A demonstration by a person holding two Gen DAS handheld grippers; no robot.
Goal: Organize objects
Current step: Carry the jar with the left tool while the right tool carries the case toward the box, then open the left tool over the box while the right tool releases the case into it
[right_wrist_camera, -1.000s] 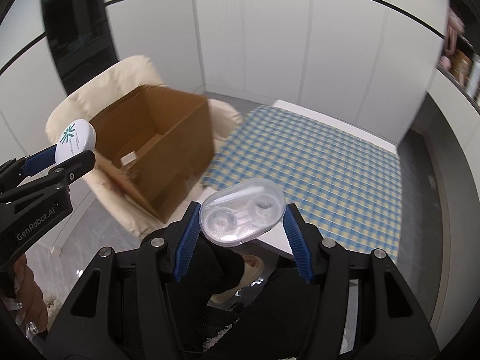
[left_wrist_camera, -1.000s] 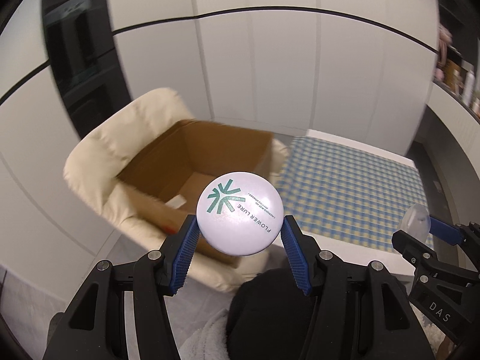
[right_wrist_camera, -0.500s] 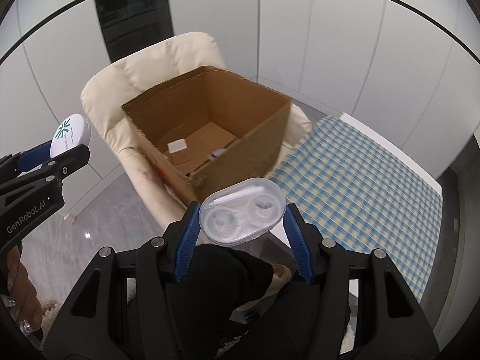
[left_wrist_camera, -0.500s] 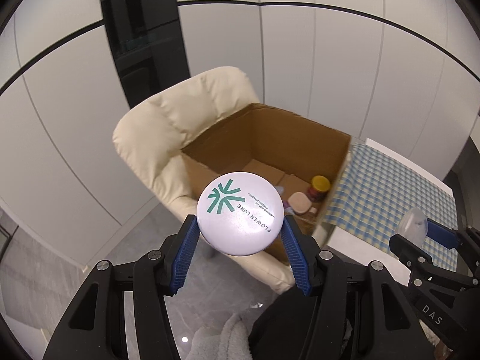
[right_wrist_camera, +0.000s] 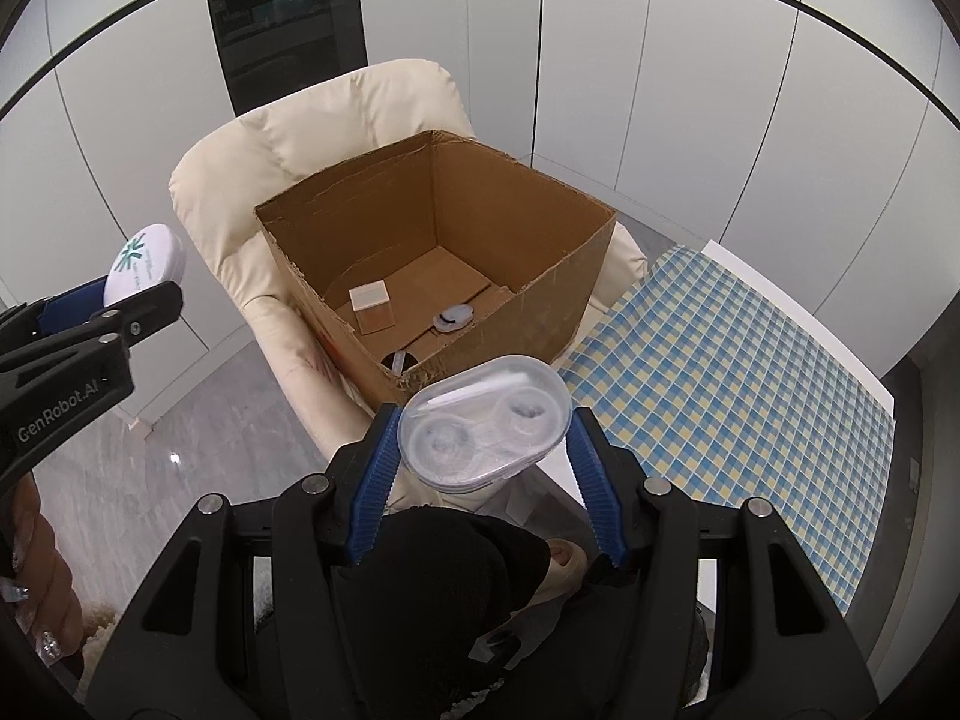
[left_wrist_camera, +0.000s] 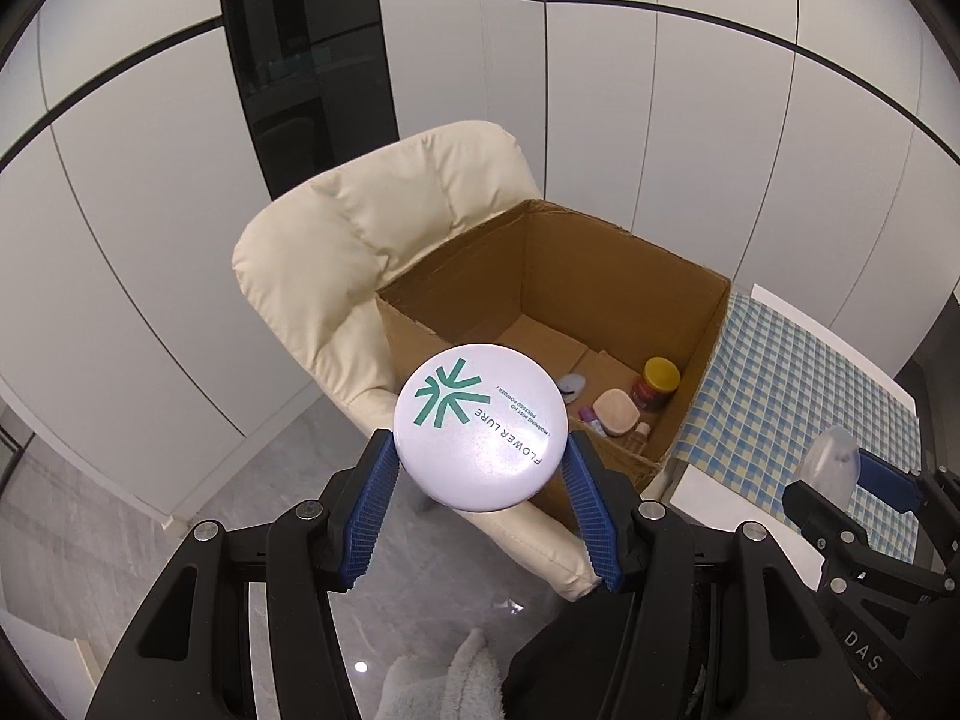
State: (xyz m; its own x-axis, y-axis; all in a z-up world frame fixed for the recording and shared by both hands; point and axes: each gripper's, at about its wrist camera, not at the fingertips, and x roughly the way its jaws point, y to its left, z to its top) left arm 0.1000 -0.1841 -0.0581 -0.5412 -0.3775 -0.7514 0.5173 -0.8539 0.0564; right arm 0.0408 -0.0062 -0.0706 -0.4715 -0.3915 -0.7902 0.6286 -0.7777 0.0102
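Observation:
My left gripper (left_wrist_camera: 480, 456) is shut on a round white powder compact (left_wrist_camera: 480, 426) with a green logo, held in the air in front of an open cardboard box (left_wrist_camera: 708, 324). My right gripper (right_wrist_camera: 485, 429) is shut on a clear oval plastic case (right_wrist_camera: 485, 423), held above the box's near corner (right_wrist_camera: 414, 378). The box sits on a cream armchair (left_wrist_camera: 336, 264). Inside it lie a yellow-lidded jar (left_wrist_camera: 659, 381), a pink round item (left_wrist_camera: 615, 411), a small white cube box (right_wrist_camera: 371, 303) and a small grey case (right_wrist_camera: 453, 319).
A table with a blue and yellow checked cloth (right_wrist_camera: 732, 360) stands to the right of the chair. White wall panels and a dark glass strip (left_wrist_camera: 306, 66) are behind. Grey glossy floor (left_wrist_camera: 90, 504) lies at left. My hand (right_wrist_camera: 42, 576) shows at lower left.
Both grippers have swung left and moved toward the box with their objects still held. The box's inside and its contents now show more fully.

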